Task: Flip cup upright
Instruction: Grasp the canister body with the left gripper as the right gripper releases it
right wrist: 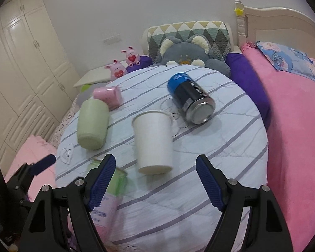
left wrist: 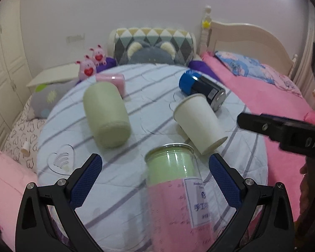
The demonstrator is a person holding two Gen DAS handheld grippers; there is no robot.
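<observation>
Right wrist view, item one: my right gripper [right wrist: 155, 180], blue-padded fingers [right wrist: 210, 187] spread wide and holding nothing, is hovering just short of the white paper cup [right wrist: 153, 140]. The cup is lying on its side on the round striped light-blue quilted surface [right wrist: 231, 147], closed base toward me, open rim pointing away.

Item two: my left gripper [left wrist: 155, 180], fingers [left wrist: 88, 180] likewise parted and empty, is straddling the clear glass jar with green and pink contents [left wrist: 174, 189] without touching it.

Step, as I judge it: approach before the grasp. Next move is calling for closing across the cup's wall, lifting, and rotating rim-up.

Neighbours: pale green cylindrical cup [right wrist: 92, 126], blue-and-black metal can [right wrist: 191, 98], both lying on their sides.
</observation>
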